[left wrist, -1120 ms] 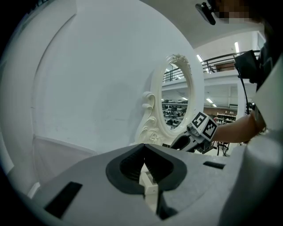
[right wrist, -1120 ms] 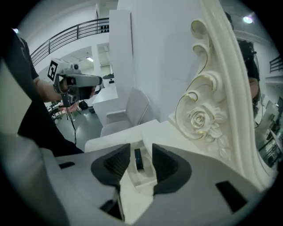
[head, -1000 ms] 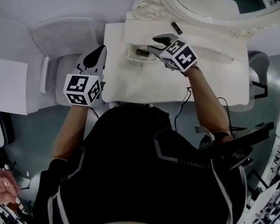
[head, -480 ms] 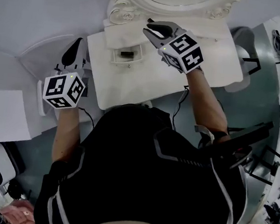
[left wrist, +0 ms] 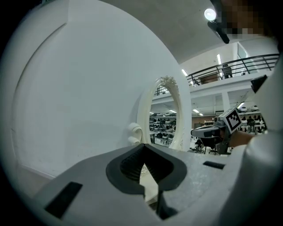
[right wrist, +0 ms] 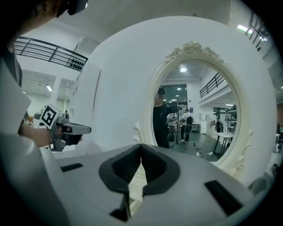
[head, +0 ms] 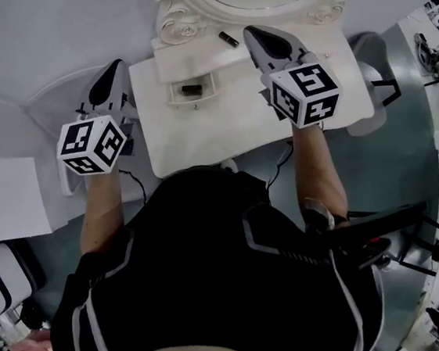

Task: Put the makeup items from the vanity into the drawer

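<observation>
Holding the right gripper (head: 253,33) up beside the mirror (head: 169,8), jaws pinched tight together with nothing inside. Parking the left gripper (head: 114,66) off to the left of the mirror, out of the way, closed and empty too. Seeing one dark makeup stick (head: 229,39) lying just under the mirror, near the right gripper but not touching it. Seeing another dark makeup item (head: 190,89) already in the little open drawer (head: 205,94) below the mirror. Probably needing wide jaws first, to grab that stick next.
</observation>
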`<state>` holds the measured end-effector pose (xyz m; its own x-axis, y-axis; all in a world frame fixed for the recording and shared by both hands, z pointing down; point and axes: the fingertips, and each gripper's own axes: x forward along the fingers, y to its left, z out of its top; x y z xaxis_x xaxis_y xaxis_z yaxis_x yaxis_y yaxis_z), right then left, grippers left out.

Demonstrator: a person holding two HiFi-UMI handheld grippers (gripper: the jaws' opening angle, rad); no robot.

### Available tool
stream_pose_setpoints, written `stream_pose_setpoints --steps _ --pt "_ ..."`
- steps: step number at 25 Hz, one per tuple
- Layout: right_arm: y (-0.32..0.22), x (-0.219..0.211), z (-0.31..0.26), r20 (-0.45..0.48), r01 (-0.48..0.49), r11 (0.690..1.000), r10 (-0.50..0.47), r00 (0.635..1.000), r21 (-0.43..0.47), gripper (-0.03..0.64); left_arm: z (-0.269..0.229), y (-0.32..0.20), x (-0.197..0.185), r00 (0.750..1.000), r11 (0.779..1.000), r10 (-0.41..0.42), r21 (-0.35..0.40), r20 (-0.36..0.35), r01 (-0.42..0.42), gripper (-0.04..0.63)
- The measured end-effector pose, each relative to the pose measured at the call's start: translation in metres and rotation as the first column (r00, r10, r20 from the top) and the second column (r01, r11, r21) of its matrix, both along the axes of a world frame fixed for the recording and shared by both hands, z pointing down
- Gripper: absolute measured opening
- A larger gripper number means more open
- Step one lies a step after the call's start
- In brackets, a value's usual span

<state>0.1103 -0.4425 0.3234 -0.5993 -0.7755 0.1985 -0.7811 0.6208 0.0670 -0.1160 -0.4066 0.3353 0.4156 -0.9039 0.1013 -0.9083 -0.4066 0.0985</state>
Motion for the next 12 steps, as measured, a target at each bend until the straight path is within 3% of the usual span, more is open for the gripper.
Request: stream_pose_setpoints --steps 5,12 --pt "0.001 0.013 -0.016 0.054 -0.072 0.996 0.07 0.996 0.045 0.005 0.001 0.001 0.005 0.999 0.998 0.027 -0.051 -0.044 -0.029 0.003" --pt "-0.001 0.022 -0.026 0.071 -0.112 0.992 0.108 0.992 0.062 0.005 0.001 0.002 -0.002 1.0 0.999 -0.005 -0.043 0.002 0.005 0.003"
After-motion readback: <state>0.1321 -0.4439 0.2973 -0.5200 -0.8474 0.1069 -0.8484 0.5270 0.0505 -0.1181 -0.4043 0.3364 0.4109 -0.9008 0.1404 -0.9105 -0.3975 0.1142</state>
